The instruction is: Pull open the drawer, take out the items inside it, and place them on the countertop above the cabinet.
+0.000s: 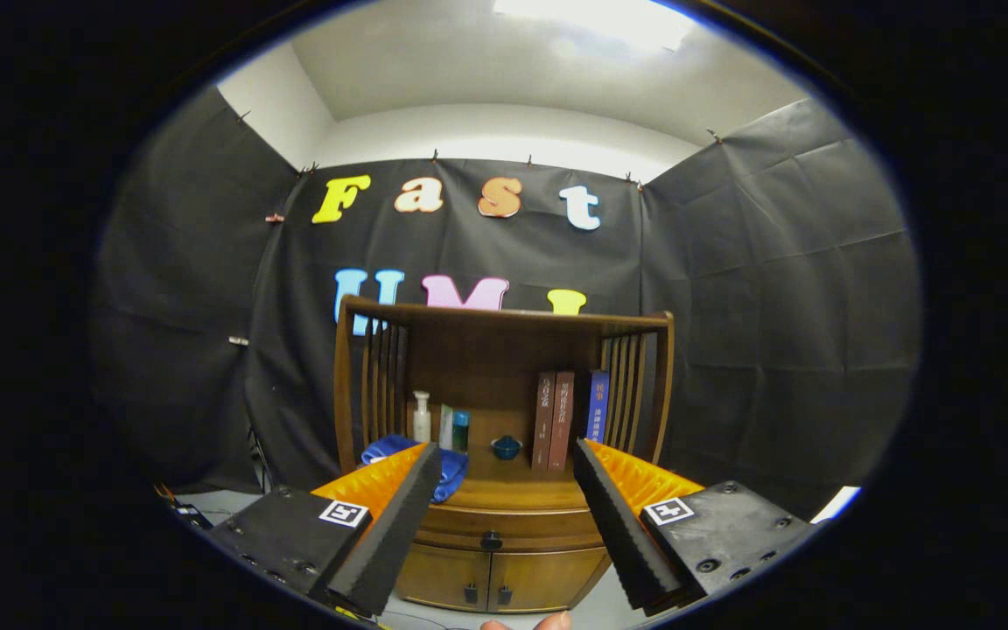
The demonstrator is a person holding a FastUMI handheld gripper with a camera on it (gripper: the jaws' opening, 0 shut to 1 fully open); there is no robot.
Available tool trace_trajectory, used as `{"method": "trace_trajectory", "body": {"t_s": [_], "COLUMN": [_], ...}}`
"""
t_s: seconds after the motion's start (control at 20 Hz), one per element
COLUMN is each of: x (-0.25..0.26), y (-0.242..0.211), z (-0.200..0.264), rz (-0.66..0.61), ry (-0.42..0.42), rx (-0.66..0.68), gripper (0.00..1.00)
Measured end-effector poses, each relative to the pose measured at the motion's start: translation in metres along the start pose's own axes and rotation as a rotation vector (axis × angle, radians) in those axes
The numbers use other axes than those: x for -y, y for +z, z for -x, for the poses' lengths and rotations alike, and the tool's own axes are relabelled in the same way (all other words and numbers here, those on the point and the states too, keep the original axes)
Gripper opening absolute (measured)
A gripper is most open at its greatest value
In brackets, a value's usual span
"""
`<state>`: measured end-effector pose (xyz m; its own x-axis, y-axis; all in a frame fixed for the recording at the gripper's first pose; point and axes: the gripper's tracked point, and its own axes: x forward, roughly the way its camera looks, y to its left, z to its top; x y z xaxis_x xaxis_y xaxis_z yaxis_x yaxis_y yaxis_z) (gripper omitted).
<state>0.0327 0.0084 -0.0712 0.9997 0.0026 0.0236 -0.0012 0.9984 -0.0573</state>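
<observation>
A brown wooden cabinet (504,394) stands against the booth wall, straight ahead of my fingers. Its drawer (508,528) with a small dark knob (491,541) is shut and lies between and beyond the fingertips, some way off. My gripper (504,459) is open, with nothing between the fingers. The countertop (513,486) above the drawer carries a blue cloth (416,459), a white pump bottle (421,418), a small blue lidded pot (506,448) and three upright books (567,418). What is inside the drawer is hidden.
Two small lower doors (491,579) sit under the drawer. Slatted side rails (381,376) and a back panel enclose the countertop. Fingertips of a person's hand (528,623) show below the gripper. Cables (180,507) lie on the floor to the left.
</observation>
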Motion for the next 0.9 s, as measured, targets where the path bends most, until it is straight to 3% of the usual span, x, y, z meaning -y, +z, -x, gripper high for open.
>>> {"method": "trace_trajectory", "body": {"t_s": [0.5,0.9], "x": [-0.023,-0.022], "y": [-0.197,-0.308], "z": [-0.086,-0.168], "rz": [-0.072,-0.088], "ry": [-0.002,-0.014], "rx": [-0.195,-0.331], "gripper": [0.99,0.99]}}
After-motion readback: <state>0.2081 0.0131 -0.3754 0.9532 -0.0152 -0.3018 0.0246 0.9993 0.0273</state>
